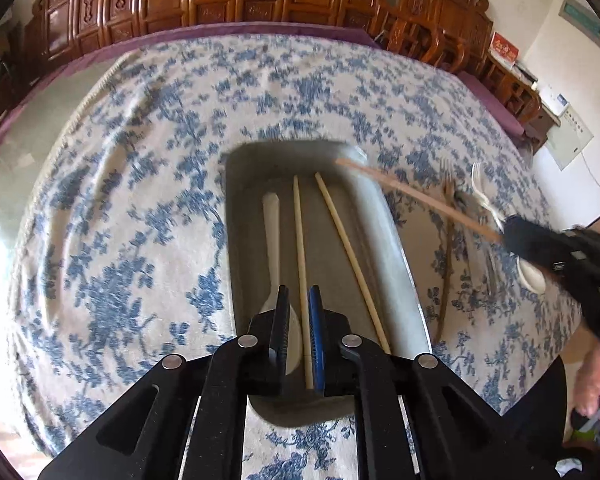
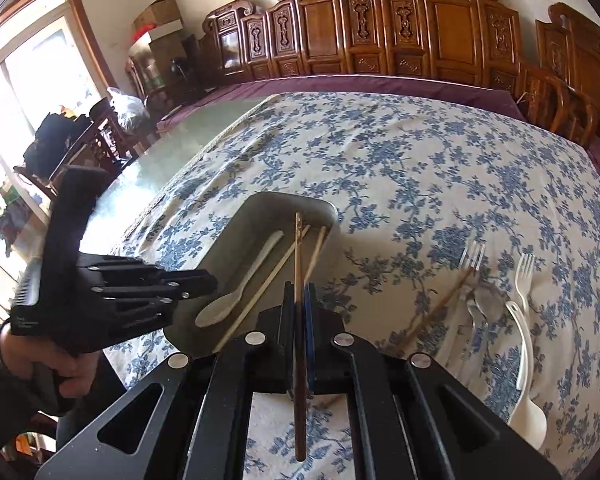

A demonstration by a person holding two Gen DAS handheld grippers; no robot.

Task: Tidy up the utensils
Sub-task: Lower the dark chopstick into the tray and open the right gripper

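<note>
A grey tray lies on the blue-flowered tablecloth; it also shows in the right wrist view. In it lie a white spoon and two pale chopsticks. My left gripper hovers over the tray's near end, jaws a little apart, straddling one pale chopstick. My right gripper is shut on a brown chopstick, whose tip reaches over the tray. In the left wrist view the right gripper comes in from the right with the brown chopstick.
Right of the tray on the cloth lie a brown chopstick, a clear fork, a metal spoon, a white fork and a white spoon. Carved wooden chairs line the table's far side.
</note>
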